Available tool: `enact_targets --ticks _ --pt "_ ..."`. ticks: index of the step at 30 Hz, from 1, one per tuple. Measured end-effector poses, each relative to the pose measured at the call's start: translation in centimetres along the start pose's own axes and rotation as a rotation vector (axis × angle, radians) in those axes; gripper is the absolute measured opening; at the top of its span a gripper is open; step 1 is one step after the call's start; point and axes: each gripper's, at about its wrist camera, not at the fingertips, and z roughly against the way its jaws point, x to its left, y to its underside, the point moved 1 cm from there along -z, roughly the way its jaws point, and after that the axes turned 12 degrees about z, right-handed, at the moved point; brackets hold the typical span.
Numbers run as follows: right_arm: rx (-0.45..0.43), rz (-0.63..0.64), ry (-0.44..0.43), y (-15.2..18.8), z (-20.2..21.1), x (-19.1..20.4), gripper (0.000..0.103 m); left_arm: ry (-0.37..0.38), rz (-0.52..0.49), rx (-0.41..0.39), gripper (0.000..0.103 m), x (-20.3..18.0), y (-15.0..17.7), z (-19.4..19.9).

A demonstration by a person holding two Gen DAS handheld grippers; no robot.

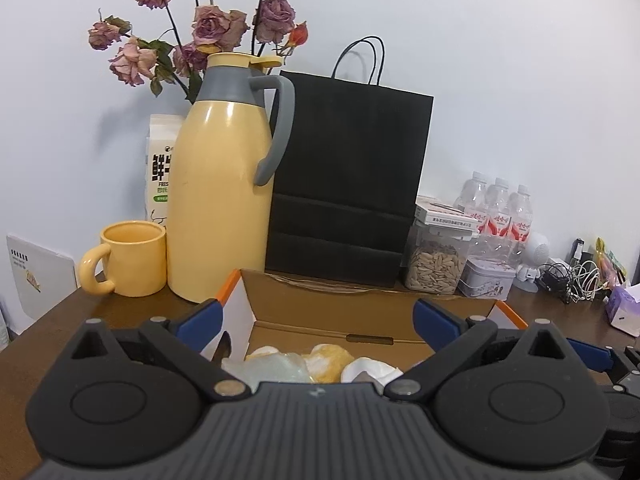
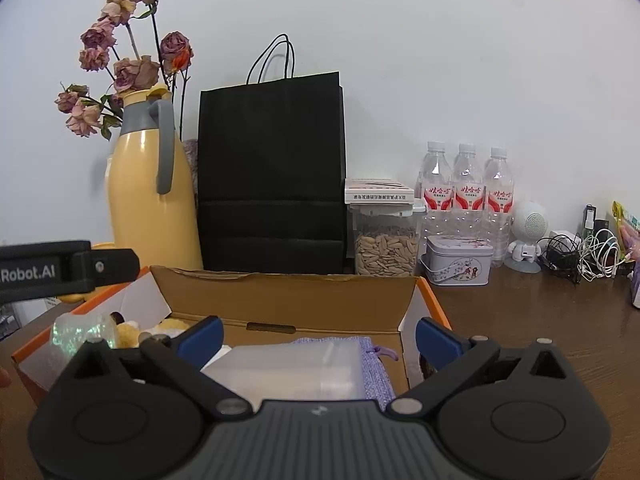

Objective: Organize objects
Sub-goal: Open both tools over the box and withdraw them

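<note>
Cardboard box sits low in frame centre, holding a frosted container and soft toys; left gripper and right gripper both gape wide, empty

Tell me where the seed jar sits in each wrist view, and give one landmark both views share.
Left wrist: the seed jar is right of centre, just right of the black bag's foot, a white box on its lid.
Right wrist: the seed jar is right of centre, between the black bag and the tin.
Shared landmark: the black bag.
</note>
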Motion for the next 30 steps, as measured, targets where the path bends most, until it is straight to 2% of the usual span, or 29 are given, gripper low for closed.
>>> enact_targets --ticks 4,12,18,25,30 --pt "-0.005 0.006 -0.004 0.0 0.9 -0.1 0.103 0.014 0.008 -0.013 0.103 0.2 0.0 1.3" --pt "-0.062 0.055 -0.034 0.5 5.5 0.0 0.103 0.083 -0.065 -0.040 0.103 0.0 1.4 5.8" --pt "-0.037 0.098 -0.074 2.5 8.5 0.6 0.103 0.087 -0.116 0.086 0.103 1.0 4.3 7.2" --pt "0.017 0.138 -0.112 5.2 11.4 1.4 0.103 0.045 -0.114 0.167 0.103 3.1 6.6 8.9" --pt "0.066 0.171 -0.166 6.5 12.8 2.0 0.092 0.008 -0.099 0.242 0.103 4.5 8.1 9.6"
